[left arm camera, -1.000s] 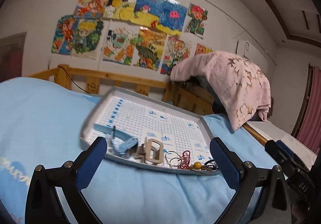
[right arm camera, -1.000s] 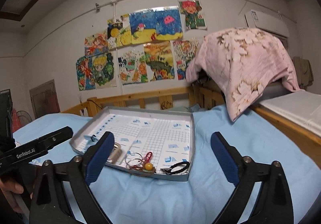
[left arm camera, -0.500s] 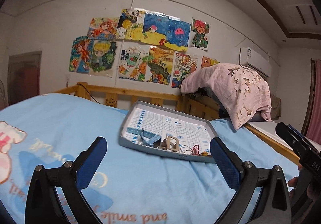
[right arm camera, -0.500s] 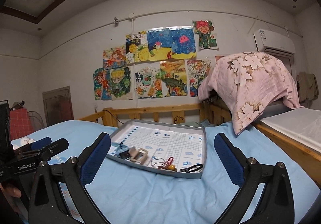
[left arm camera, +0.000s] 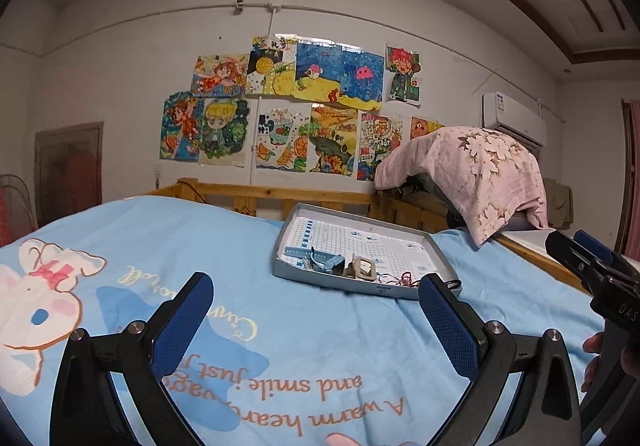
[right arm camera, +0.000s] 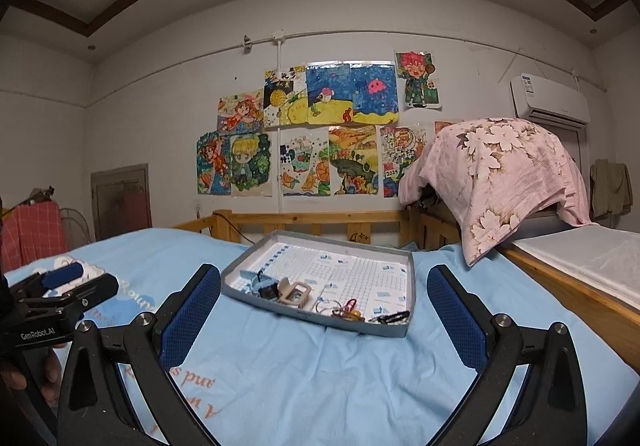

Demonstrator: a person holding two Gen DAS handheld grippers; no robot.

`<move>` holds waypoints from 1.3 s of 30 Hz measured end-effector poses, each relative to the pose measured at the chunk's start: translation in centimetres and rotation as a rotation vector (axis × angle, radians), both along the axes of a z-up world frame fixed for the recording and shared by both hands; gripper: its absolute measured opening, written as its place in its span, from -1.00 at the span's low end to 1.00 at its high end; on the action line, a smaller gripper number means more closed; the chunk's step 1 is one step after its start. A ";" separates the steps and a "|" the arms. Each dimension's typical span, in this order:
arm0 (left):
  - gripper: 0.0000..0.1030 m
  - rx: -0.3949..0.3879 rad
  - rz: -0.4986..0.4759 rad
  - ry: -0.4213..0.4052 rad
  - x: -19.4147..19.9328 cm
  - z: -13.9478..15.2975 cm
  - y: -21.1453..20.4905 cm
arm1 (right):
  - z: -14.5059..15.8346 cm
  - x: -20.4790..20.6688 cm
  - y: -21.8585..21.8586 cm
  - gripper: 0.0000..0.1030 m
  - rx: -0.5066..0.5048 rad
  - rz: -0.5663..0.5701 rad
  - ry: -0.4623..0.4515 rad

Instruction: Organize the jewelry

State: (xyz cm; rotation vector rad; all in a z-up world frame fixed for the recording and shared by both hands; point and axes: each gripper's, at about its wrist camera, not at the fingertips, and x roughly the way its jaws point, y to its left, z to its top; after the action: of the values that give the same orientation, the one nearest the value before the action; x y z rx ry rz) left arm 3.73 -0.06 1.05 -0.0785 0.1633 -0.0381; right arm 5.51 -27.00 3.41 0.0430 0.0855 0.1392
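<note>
Both grippers had backed away, so the shallow grey cardboard tray (right arm camera: 408,286) shrank toward the frame's centre. It sat on the pale blue bedsheet (right arm camera: 320,374), jewellery bunched along its near rim, presumably awaiting sorting. I held my left gripper (left arm camera: 316,326) and right gripper (right arm camera: 324,318) low before it, both spread wide, empty.

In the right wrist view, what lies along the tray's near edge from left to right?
Inside the grey tray, left to right: pale blue strap, beige buckle, red cord, yellow bead, black hair tie.
</note>
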 end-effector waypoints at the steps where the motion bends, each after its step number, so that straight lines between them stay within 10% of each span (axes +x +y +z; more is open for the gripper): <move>1: 1.00 0.010 0.003 -0.005 -0.2 -0.2 -0.1 | -0.1 0.0 0.1 0.97 -0.005 -0.004 0.002; 39: 1.00 0.028 0.035 0.124 1.3 -4.0 -0.2 | -5.6 1.9 -0.8 0.97 -0.015 -0.029 0.142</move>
State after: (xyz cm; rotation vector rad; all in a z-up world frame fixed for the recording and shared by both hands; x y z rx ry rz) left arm 5.01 -0.30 -2.96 -0.0561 0.2858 0.0036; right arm 7.36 -27.76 -2.15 0.0389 0.2278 0.1067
